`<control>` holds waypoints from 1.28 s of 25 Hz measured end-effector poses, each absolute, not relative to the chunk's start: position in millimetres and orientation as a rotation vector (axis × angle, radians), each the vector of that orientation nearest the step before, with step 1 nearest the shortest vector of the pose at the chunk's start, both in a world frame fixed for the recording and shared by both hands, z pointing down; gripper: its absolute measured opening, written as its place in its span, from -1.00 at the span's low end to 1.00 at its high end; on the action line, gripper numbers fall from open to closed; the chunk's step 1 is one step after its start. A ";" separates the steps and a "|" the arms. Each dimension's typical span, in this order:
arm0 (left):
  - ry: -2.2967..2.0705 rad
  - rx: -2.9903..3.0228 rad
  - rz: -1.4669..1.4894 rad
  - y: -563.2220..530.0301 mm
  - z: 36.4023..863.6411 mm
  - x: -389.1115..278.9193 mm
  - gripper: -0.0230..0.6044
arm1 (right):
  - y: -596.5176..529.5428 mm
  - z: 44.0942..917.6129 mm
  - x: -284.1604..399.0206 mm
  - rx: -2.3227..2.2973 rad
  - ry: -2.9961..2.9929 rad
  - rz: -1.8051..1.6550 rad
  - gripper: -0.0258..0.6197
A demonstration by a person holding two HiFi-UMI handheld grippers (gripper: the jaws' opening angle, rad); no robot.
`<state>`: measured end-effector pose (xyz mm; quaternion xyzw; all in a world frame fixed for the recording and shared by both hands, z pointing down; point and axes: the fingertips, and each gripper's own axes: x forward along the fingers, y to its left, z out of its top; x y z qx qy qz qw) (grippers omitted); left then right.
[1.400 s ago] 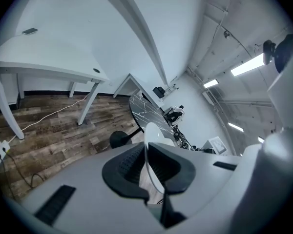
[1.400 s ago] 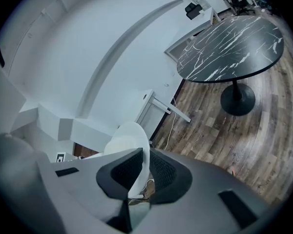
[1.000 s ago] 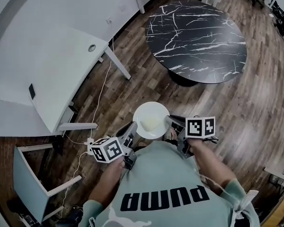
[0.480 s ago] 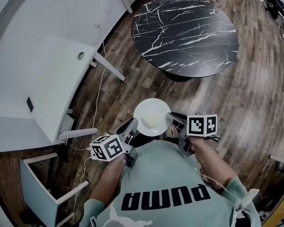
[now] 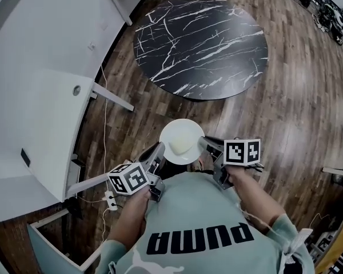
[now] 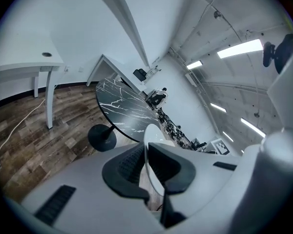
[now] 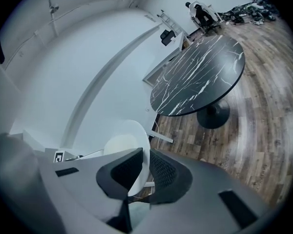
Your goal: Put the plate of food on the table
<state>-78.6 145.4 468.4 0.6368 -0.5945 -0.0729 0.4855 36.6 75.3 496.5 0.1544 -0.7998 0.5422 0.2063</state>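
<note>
Plate of food mid-carry at frame centre, well short of the marble table.
Left gripper and right gripper each pinch an opposite rim edge, over the floor. Next, probably: advance toward upper frame, lower flat onto the tabletop.

You wore a pale green T-shirt with dark block lettering across the front and short sleeves. Your left gripper and right gripper had light grey bodies, black ribbed pads, and white cubes printed with black square markers.
</note>
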 end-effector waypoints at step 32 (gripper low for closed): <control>-1.035 1.814 -0.130 -22.5 462.9 -155.9 -0.84 | -48.1 475.0 -21.8 1.000 -2.161 1.524 -0.77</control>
